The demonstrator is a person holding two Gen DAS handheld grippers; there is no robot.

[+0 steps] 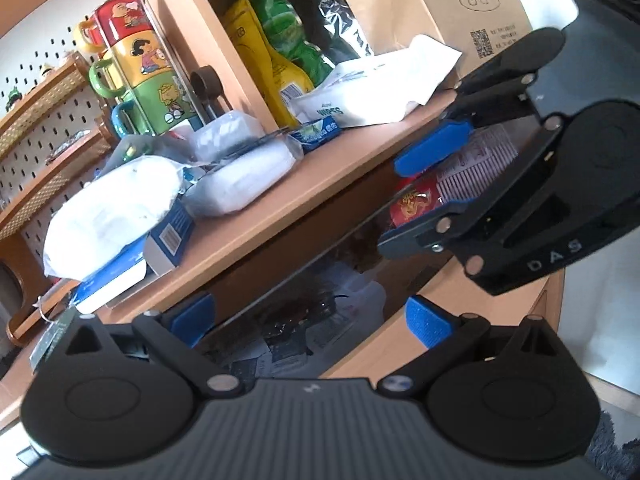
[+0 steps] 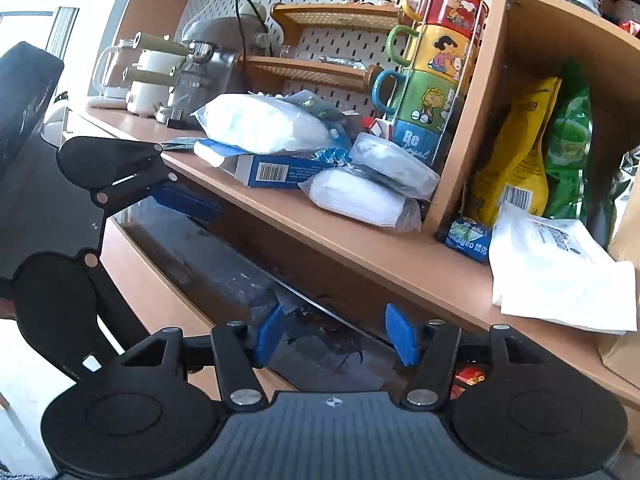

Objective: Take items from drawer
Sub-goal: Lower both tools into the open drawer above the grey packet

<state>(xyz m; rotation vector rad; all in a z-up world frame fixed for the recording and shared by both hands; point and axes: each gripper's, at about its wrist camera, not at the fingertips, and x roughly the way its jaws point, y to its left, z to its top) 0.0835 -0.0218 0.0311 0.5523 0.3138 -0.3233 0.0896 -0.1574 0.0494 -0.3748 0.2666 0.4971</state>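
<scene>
The drawer [image 1: 432,292] stands open under the wooden counter [image 1: 320,184], with a glass top edge and dark packets and papers [image 1: 320,332] inside. My left gripper [image 1: 312,320] is open and empty above the drawer's middle. My right gripper [image 1: 408,196] shows in the left wrist view at the drawer's right end, jaws wide apart around a red snack packet [image 1: 416,204] with a white printed back; contact is unclear. In the right wrist view my right gripper [image 2: 336,336] is open over dark drawer contents [image 2: 320,344], with the red packet [image 2: 470,376] at its right. The left gripper [image 2: 188,200] shows at left.
The counter holds white plastic-wrapped packs [image 1: 108,208], a blue box [image 1: 168,236], a wipes pack [image 1: 360,100], yellow and green bags [image 1: 272,48], a brown paper bag [image 1: 440,4] and stacked cartoon mugs [image 1: 148,64]. A coffee machine [image 2: 208,68] and pegboard shelves [image 2: 320,40] stand further left.
</scene>
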